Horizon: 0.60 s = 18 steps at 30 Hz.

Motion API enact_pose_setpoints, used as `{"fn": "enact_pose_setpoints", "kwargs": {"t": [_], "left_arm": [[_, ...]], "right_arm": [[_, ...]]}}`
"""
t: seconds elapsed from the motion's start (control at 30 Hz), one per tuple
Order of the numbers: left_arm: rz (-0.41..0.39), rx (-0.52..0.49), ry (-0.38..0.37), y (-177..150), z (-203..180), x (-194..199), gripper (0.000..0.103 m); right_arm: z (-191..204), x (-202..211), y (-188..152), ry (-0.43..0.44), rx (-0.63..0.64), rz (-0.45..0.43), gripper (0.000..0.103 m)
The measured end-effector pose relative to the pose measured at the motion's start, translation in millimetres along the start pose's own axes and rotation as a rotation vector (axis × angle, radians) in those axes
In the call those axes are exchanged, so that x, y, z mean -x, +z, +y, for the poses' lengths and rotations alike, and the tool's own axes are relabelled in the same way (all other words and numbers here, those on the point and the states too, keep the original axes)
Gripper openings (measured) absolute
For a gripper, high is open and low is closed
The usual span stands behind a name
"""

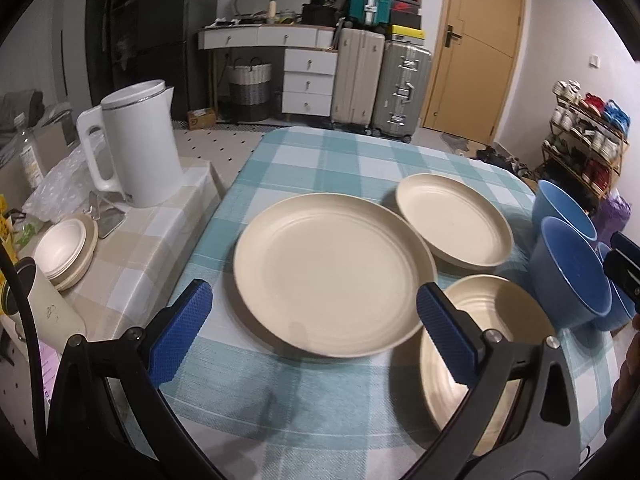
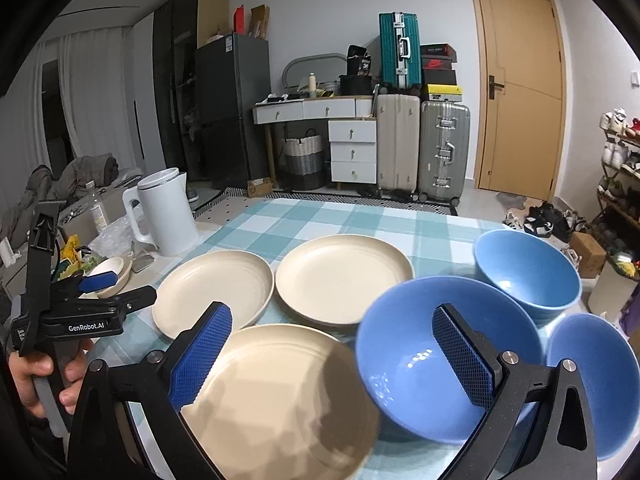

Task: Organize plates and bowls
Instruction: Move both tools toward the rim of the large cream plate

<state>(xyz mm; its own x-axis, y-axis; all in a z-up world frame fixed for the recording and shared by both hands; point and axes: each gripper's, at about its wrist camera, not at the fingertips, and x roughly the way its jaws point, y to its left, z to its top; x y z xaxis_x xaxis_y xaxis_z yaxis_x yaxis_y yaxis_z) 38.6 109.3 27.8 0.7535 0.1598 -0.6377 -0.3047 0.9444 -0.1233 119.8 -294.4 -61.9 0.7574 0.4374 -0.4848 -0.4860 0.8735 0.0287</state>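
Plates (image 2: 344, 280), 3 cream, beside 3 blue bowls (image 2: 444, 356) on checked tablecloth (image 1: 320, 160); both grippers spread, empty; suitcases (image 2: 420, 148) by door (image 2: 520, 92).

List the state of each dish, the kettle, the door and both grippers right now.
Left gripper: open, holding nothing.
Right gripper: open, holding nothing.
Three cream plates: upright, unstacked, lying separately on the checked cloth.
Three blue bowls: upright, empty, unstacked.
White kettle: upright, lid shut.
Door: closed.
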Motion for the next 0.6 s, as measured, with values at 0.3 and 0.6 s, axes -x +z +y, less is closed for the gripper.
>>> {"fn": "enact_pose_setpoints", "kwargs": {"t": [0.3,0.6], "left_arm": [[0.036,0.038,0.037,11.0,24.9,-30.6,0.102],[0.103,0.049,0.059,13.6,37.7,-72.5,0.102]], "right_arm": [[17.1,-44.8,14.3,0.037,0.014,0.066,0.102],[31.5,-85.0,18.2,0.072,0.036,0.123,0.098]]}}
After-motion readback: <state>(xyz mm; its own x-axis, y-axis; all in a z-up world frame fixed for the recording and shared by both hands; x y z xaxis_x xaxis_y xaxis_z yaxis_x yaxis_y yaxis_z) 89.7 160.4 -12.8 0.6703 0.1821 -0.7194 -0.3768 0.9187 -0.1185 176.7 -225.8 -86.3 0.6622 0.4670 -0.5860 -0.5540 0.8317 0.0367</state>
